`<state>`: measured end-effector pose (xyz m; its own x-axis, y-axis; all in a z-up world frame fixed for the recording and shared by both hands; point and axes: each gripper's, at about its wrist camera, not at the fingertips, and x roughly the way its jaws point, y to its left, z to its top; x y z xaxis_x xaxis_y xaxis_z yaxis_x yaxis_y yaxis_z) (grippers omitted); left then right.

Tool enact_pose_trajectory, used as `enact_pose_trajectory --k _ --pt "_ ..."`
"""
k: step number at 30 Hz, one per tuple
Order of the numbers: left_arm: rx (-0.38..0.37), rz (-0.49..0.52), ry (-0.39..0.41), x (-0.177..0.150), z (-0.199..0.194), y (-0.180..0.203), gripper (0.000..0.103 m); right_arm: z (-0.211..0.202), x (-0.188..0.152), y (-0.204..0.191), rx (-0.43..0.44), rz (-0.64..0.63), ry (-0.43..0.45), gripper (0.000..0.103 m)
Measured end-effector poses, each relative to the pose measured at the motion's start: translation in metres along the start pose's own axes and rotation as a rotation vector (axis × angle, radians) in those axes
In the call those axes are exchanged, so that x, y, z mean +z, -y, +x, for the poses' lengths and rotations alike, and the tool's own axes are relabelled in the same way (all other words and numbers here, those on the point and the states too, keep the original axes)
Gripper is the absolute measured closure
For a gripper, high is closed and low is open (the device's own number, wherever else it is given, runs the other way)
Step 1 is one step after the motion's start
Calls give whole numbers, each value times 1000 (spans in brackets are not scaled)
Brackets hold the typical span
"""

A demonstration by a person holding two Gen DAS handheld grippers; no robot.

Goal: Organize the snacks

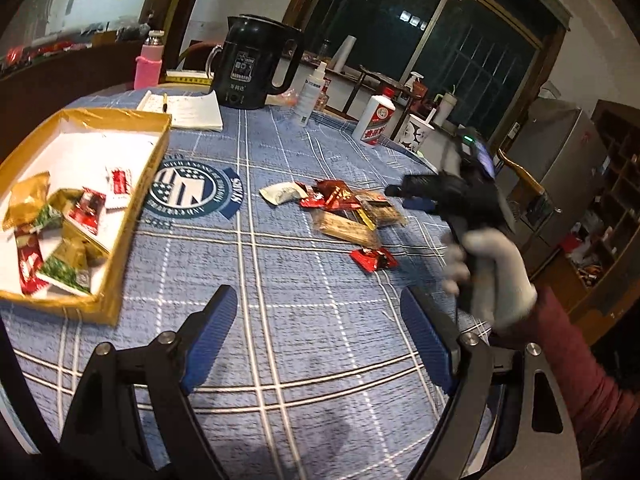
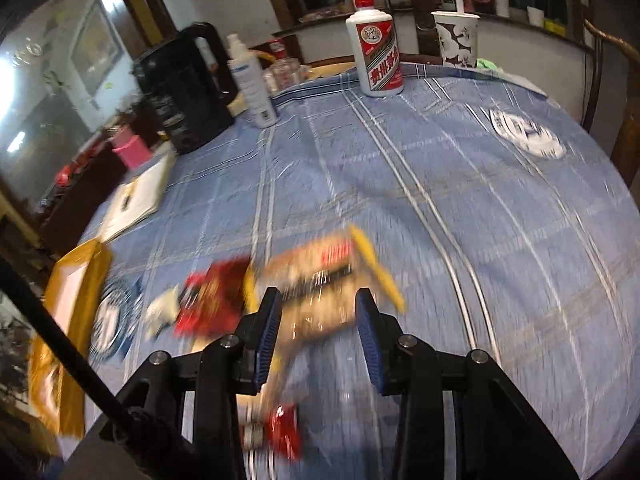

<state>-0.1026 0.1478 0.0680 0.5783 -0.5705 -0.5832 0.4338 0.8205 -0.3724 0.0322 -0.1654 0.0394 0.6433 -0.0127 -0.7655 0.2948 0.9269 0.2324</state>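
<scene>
A loose pile of snack packets [image 1: 344, 208] lies mid-table on the blue checked cloth, and a red packet [image 1: 374, 259] sits apart in front of it. A gold-edged box [image 1: 136, 200] at the left holds several packets [image 1: 60, 232]. My left gripper [image 1: 320, 340] hangs open above bare cloth with nothing between its pads. A white-gloved hand carries my right gripper [image 1: 404, 196] just right of the pile. In the blurred right wrist view, my right gripper [image 2: 318, 320] has its jaws apart over a tan packet [image 2: 320, 276], with no grip showing. A red packet [image 2: 216, 300] and the box [image 2: 76, 280] lie to its left.
Along the far edge stand a black kettle [image 1: 256, 68], a spray bottle [image 1: 312, 92], a white liquor bottle [image 1: 376, 118] and a paper cup [image 1: 418, 134]. A notepad [image 1: 184, 110] lies beside the box, with a pink bottle [image 1: 149, 64] behind it.
</scene>
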Motion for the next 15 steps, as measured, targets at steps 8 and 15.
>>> enact_pose_trajectory --k 8,15 --pt "24 -34 15 4 -7 -23 19 46 23 -25 -129 -99 -81 64" --pt "12 -58 17 2 -10 -29 19 33 -4 -39 -112 -199 -136 64"
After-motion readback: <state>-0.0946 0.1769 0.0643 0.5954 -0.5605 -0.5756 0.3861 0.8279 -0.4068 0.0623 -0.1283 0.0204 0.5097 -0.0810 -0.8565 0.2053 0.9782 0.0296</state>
